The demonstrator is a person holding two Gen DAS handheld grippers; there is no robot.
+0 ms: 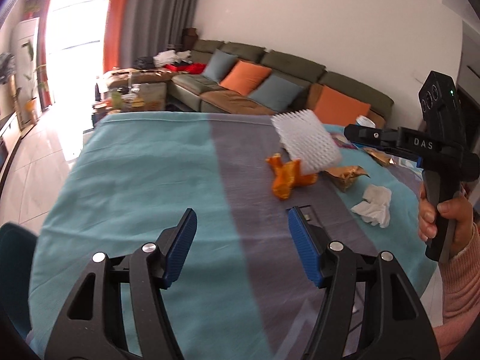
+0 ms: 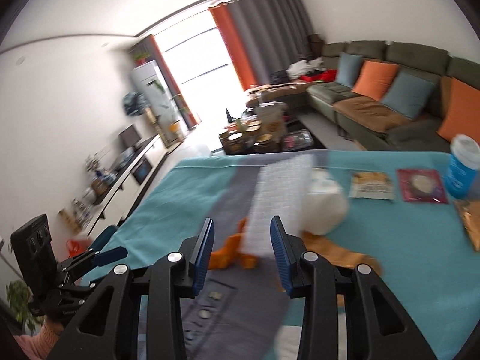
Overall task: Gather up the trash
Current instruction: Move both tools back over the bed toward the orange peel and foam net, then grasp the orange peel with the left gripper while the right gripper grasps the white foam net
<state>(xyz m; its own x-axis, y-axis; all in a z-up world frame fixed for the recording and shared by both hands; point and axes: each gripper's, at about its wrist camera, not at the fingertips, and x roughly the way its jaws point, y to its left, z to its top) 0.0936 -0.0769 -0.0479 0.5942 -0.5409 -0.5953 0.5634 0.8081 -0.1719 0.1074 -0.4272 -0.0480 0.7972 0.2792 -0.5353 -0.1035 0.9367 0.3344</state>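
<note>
Behind the worktop point(image 1: 135, 162) runs a green sofa point(image 1: 270, 90) with orange and blue cushions, and bright curtained windows stand beyond it. A teal and grey cloth covers the worktop.

My left claw point(image 1: 241, 228) hangs over the cloth with its blue pads wide apart and nothing between them.

My right claw point(image 2: 242, 234) is also apart, less widely. A white foam net point(image 2: 270, 198) runs up between its pads, blurred. It sits close to one pad, with a clear gap to the other, so it does not look pinched. From the left wrist view the net point(image 1: 306, 141) is in the air just off the tip of that claw, above the trash on the cloth. My right hand point(image 1: 450, 219), in a pink sleeve, grips the handle.

Under the net lies a crumpled orange wrapper point(image 1: 285, 180). Just beside it is a gold wrapper point(image 1: 348, 177), and nearer me a wad of white tissue point(image 1: 373, 205), a little apart from both.

In the right wrist view, a blurred white lump point(image 2: 325, 207) sits beside the net; I cannot tell what it is. Farther along are two flat packets point(image 2: 372, 189) side by side and a blue tub point(image 2: 462, 168) with a white lid.
</note>
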